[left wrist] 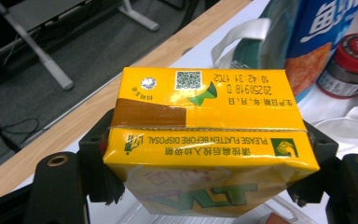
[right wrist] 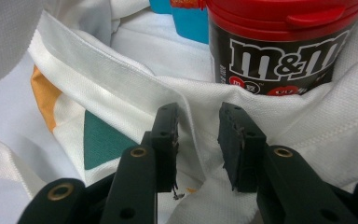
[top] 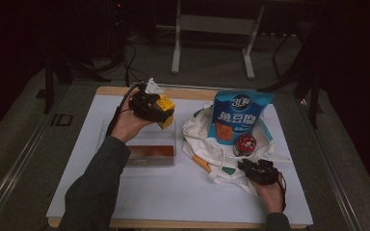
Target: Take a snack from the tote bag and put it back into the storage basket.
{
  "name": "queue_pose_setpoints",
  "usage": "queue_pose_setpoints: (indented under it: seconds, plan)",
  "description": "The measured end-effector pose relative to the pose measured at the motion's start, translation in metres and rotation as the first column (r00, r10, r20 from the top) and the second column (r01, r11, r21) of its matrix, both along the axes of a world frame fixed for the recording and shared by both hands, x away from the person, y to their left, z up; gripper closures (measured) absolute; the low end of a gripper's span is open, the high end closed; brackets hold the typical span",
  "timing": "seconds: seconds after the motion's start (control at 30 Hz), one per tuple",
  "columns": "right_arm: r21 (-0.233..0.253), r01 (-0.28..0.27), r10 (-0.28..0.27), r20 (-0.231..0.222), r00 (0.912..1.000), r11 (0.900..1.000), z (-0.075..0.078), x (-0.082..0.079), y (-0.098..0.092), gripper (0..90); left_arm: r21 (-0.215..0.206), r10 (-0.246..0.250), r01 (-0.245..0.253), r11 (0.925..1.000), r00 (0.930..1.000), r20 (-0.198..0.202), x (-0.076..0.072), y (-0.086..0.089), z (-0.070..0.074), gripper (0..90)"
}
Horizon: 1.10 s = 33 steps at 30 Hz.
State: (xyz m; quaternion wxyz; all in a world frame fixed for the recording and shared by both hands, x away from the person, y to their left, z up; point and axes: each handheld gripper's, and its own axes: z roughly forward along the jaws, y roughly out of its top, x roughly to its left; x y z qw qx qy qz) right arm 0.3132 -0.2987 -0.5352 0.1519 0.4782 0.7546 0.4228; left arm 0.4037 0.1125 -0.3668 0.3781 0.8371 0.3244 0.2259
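My left gripper (top: 149, 107) is held above the table's back left, shut on a yellow drink carton (top: 165, 106). In the left gripper view the carton (left wrist: 205, 107) lies sideways with both jaws pressed on its ends. A white tote bag (top: 207, 144) lies at centre right, with a blue snack bag (top: 241, 114) and a red-lidded M&M's jar (top: 244, 144) on it. My right gripper (top: 256, 172) is at the tote bag's near edge. In the right gripper view its jaws stand narrowly apart, pinching a fold of the tote bag's hem (right wrist: 196, 135) just in front of the jar (right wrist: 279, 51).
A clear flat box (top: 151, 153) with an orange-brown item inside lies below the left gripper. The table's wooden far edge (top: 188, 91) is close behind the carton. A metal stand's legs (top: 212, 43) are on the floor beyond.
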Motion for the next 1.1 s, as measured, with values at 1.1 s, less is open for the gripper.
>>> queue_pose_setpoints:
  seconds: [1.1]
  plan:
    - [-0.002,0.003,-0.003,0.001,1.0000,1.000,0.000,0.000,0.000,67.9,-0.009,0.175,-0.175,0.9846,0.9842,-0.029,-0.003,0.046,-0.025,28.1]
